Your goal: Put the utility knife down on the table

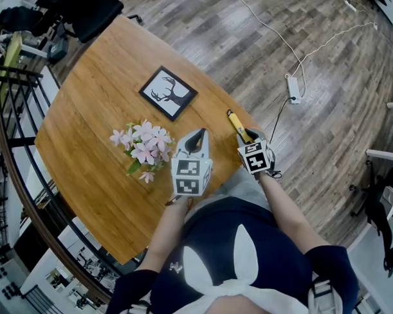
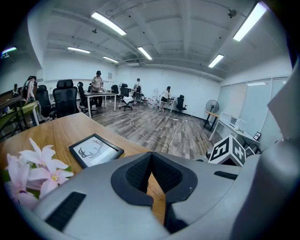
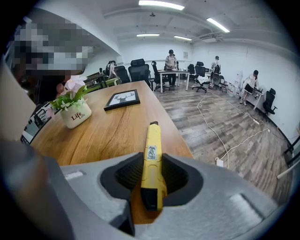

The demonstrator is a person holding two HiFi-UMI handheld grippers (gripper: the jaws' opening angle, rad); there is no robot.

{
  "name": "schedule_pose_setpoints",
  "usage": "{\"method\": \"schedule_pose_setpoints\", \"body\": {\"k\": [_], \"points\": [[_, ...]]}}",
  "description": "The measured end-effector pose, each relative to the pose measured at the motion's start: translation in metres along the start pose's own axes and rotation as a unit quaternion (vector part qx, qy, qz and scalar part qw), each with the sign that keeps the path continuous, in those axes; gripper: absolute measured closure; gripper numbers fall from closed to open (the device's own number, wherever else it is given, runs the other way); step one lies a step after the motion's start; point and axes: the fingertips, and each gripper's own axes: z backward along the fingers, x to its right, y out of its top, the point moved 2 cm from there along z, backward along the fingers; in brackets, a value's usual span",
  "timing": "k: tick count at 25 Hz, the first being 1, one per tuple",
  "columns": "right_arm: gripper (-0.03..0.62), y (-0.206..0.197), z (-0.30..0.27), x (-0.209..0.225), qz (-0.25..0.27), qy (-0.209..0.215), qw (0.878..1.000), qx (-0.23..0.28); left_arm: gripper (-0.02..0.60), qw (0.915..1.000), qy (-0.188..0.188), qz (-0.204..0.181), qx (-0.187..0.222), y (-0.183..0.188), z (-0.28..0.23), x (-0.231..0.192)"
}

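A yellow utility knife (image 3: 153, 159) with a black tip lies lengthwise between the pads of my right gripper (image 3: 152, 176), which is shut on its rear half. In the head view the utility knife (image 1: 236, 126) sticks out ahead of the right gripper (image 1: 247, 138) over the right edge of the wooden table (image 1: 86, 125); whether it touches the wood I cannot tell. My left gripper (image 1: 197, 139) hovers over the table's near side, beside the pink flowers (image 1: 143, 147). In the left gripper view the left gripper (image 2: 151, 161) has its jaws together at the tip with nothing in them.
A black-framed deer picture (image 1: 168, 93) lies mid-table. The flowers stand in a white vase (image 3: 76, 114). A power strip (image 1: 293, 88) with white cables lies on the floor to the right. A black railing (image 1: 9, 147) runs along the left. People and office chairs are far off.
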Motion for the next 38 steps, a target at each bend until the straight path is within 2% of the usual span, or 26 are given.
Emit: {"method": "schedule_pose_setpoints", "body": {"k": [21,26,34,35,38], "points": [[0.449,-0.004,-0.005,-0.005,0.007,0.008,1.000,-0.006,0.565,1.0000,0.000,-0.005,-0.001,0.000,0.002,0.002],[0.393,-0.003,-0.003,-0.008,0.002,0.013,1.000,-0.006,0.565,1.0000,0.000,-0.006,0.000,0.002,0.005,0.004],[0.385,0.027,0.025,0.000,-0.043,0.017,0.998,0.046,0.565,0.9999,-0.001,-0.012,0.004,0.003,0.010,0.008],[0.390,0.031,0.030,0.000,-0.045,0.019,0.997,0.054,0.565,0.9999,-0.001,-0.013,0.005,0.003,0.010,0.009],[0.477,0.043,0.049,-0.001,-0.044,0.024,0.996,0.078,0.565,0.9999,0.001,-0.013,0.009,0.006,0.014,0.010]]}}
